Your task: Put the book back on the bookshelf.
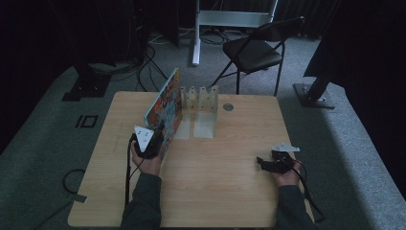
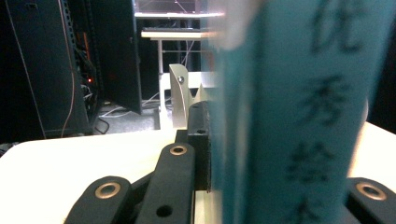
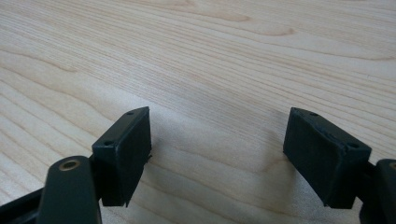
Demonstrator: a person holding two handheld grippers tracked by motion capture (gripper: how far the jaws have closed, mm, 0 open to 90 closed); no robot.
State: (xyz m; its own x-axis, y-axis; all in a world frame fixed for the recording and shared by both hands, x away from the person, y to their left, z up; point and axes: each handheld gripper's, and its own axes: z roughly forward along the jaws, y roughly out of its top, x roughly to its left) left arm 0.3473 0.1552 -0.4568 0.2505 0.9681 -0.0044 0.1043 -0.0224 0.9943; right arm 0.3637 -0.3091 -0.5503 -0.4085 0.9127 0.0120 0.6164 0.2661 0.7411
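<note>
Teal book [image 2: 299, 116] stands clamped between left gripper [image 1: 149, 139] jaws.

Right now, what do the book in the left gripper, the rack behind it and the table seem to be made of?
Book: probably paper with a glossy printed cover, teal spine with printed characters. It stands on edge, clamped in the left gripper.
Rack: looks like pale brushed metal; thin upright dividers, a screw head showing in the left gripper view.
Table: light wood or wood-look laminate, matte, with clear grain lines.
</note>
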